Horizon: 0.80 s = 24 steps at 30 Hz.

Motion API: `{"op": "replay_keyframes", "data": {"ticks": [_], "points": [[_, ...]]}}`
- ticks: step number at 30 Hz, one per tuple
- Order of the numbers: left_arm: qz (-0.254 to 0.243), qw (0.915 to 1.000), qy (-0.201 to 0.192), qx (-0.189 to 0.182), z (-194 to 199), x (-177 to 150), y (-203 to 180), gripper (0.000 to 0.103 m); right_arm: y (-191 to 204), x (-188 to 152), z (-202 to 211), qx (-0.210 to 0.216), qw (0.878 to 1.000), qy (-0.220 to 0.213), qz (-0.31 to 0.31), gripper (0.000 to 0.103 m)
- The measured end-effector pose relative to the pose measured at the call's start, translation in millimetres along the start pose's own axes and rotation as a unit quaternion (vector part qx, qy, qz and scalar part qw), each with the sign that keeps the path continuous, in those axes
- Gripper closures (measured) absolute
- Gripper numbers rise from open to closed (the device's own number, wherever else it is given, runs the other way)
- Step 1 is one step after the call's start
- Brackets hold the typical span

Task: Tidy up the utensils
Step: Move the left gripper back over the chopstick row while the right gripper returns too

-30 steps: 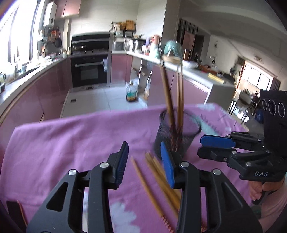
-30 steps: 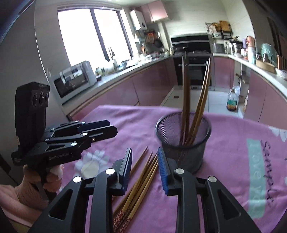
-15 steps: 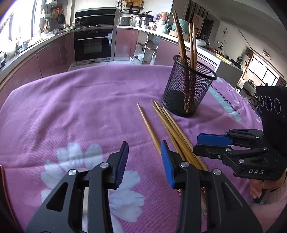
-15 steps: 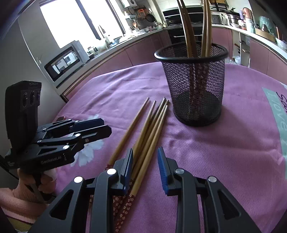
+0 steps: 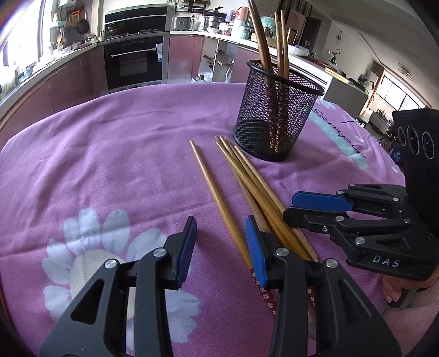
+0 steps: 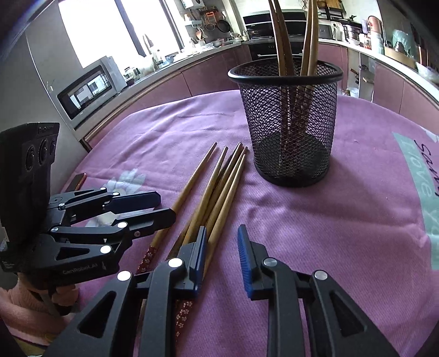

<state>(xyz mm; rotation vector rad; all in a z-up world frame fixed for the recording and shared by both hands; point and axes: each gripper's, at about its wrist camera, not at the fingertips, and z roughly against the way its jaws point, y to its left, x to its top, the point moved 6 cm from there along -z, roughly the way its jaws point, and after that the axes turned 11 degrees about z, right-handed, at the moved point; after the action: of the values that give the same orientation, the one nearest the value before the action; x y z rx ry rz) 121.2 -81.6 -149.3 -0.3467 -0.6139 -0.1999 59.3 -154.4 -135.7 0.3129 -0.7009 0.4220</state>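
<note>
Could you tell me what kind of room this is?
Most likely a home kitchen: a built-in oven, a microwave on the counter, and pans hung by the window.

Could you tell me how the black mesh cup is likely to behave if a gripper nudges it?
The mesh cup looks light, being open wire, so it would probably slide on the purple cloth. The tall chopsticks leaning inside it rise well above its rim, so it may tip.

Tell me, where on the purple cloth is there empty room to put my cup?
The tablecloth is bare left of the single chopstick and behind the mesh holder. Right of the holder, near the lettering, is free too. It is crowded around the chopstick bundle, where both grippers sit.
</note>
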Motion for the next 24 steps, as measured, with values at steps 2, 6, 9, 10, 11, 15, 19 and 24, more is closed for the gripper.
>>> {"op": "replay_keyframes", "data": {"ticks": [2, 6, 9, 10, 11, 15, 19, 24], "points": [[-0.001, 1.0000, -0.001, 0.003, -0.4, 0.2, -0.7, 0.066, -0.7, 0.5, 0.2, -0.006, 1.000, 0.000, 0.004, 0.081], [-0.004, 0.9999, -0.001, 0.009, -1.7, -0.8, -1.9, 0.066, -1.4, 0.9, -0.2, -0.009, 1.000, 0.001, 0.005, 0.081], [-0.004, 0.9999, -0.001, 0.011, -2.7, -0.7, -2.0, 0.066, -0.7, 1.1, -0.4, -0.012, 1.000, 0.002, 0.006, 0.081], [-0.004, 0.9999, -0.001, 0.010, -2.8, -0.7, -1.8, 0.066, 0.2, 1.5, -1.1, -0.014, 1.000, 0.002, 0.007, 0.081], [-0.004, 0.9999, -0.001, 0.010, -2.7, -0.8, -1.9, 0.066, 0.5, 1.7, -1.1, -0.016, 1.000, 0.003, 0.008, 0.081], [-0.005, 0.9999, -0.001, 0.011, -3.0, -1.1, -1.9, 0.067, 0.7, 2.6, -2.2, -0.019, 1.000, 0.005, 0.010, 0.081], [-0.012, 0.9997, -0.002, 0.021, -3.8, -1.7, -3.3, 0.068, 0.9, 3.0, -2.3, -0.020, 1.000, 0.007, 0.014, 0.081], [-0.019, 0.9994, -0.002, 0.027, -6.2, -2.2, -5.7, 0.069, 1.0, 2.2, -4.6, -0.035, 0.999, 0.014, 0.025, 0.086]]}}
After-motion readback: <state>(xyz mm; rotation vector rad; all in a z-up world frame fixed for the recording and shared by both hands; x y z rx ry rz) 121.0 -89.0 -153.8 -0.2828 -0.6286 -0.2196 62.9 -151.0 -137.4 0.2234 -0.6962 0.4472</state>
